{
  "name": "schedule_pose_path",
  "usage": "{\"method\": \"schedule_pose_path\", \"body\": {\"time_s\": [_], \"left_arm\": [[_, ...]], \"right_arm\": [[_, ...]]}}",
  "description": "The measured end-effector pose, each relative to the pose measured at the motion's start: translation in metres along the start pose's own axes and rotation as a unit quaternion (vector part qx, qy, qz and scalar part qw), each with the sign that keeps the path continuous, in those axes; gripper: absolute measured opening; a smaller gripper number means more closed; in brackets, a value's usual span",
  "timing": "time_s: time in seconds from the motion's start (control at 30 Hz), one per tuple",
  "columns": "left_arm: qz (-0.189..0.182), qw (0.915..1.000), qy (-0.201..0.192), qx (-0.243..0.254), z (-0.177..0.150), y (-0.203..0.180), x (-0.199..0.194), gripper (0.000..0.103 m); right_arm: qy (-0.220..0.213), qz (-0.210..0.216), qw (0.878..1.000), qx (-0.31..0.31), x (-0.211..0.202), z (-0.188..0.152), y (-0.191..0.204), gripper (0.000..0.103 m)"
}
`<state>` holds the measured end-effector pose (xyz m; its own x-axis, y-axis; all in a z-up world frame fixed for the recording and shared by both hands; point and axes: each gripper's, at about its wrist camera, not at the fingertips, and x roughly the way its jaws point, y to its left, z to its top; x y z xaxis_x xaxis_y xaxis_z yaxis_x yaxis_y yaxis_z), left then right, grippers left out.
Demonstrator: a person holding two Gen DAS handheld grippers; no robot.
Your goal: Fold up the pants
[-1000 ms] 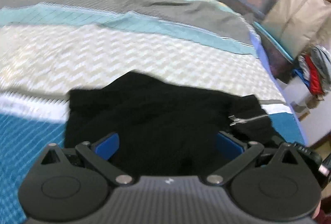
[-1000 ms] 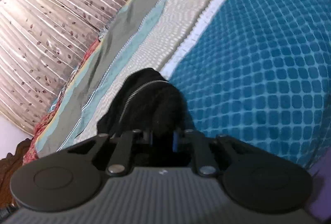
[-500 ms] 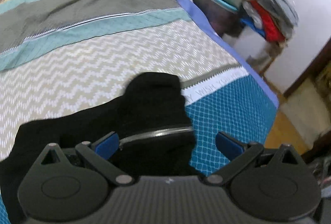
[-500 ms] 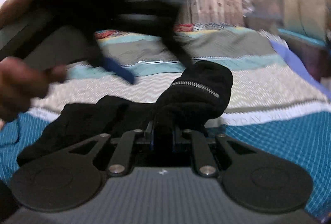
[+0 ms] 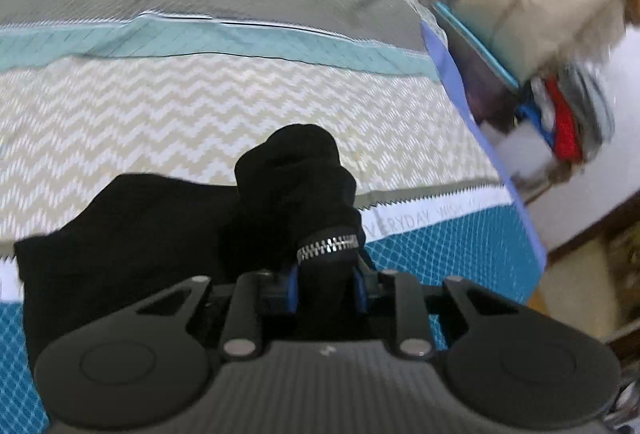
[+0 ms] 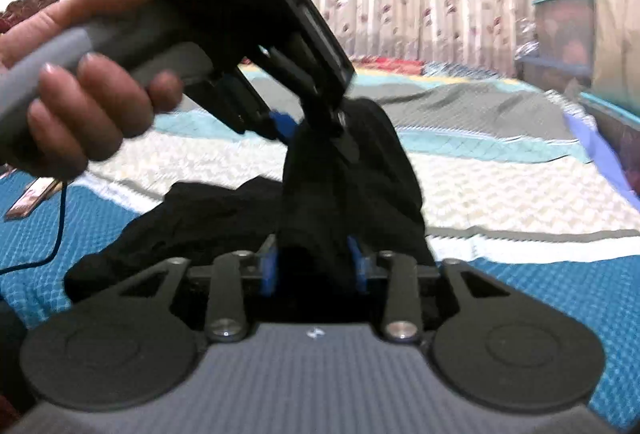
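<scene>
My left gripper (image 5: 326, 286) is closing on a bunch of the black pants (image 5: 160, 230) beside the zipper (image 5: 328, 246), cloth already between its pads, while my right gripper (image 6: 314, 266) is clenched on another bunch just beside it. The pants rise in a peak between the two; the rest trails on the bed (image 5: 200, 105). With grips this close on wadded cloth, I judge I may trap extra layers and spoil the fold

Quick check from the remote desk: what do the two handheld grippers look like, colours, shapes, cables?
Both match. The left gripper and right gripper have ribbed grey bodies, two round black discs, black linkage bars with silver pivots and blue finger pads. From the right wrist view, the left unit has a grey handle; a thin dark cable hangs below.
</scene>
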<state>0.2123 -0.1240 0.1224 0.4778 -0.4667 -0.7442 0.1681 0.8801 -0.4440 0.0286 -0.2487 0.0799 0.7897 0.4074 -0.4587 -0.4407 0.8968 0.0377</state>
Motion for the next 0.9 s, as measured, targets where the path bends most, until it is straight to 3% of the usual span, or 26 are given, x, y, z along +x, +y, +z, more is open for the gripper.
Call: {"method": "schedule_pose_path", "body": {"time_s": [0.23,0.47,0.7,0.8,0.83,0.9], "left_arm": [[-0.051,0.9958,-0.065,-0.041,-0.012,0.048,-0.057,0.023],[-0.024,0.9898,-0.099,-0.099,-0.033,0.111,-0.086,0.024],[0.087,0.9849,-0.066,-0.135,-0.057,0.163,-0.063,0.025],[0.146,0.9821,-0.042,-0.111,-0.063,0.160,-0.046,0.034],[0.162,0.9808,-0.039,-0.101,-0.065,0.158,-0.043,0.037],[0.190,0.9780,-0.040,-0.075,-0.070,0.150,-0.043,0.046]], "right_arm": [[-0.026,0.067,0.997,-0.001,-0.004,0.030,0.025,0.014],[-0.007,0.139,0.989,-0.044,0.018,0.053,0.065,0.014],[0.052,0.193,0.977,-0.077,0.054,0.048,0.105,0.014],[0.114,0.226,0.966,-0.051,0.073,0.040,0.111,0.025],[0.135,0.238,0.961,-0.029,0.079,0.040,0.107,0.034],[0.152,0.262,0.953,0.012,0.080,0.039,0.095,0.040]]}}
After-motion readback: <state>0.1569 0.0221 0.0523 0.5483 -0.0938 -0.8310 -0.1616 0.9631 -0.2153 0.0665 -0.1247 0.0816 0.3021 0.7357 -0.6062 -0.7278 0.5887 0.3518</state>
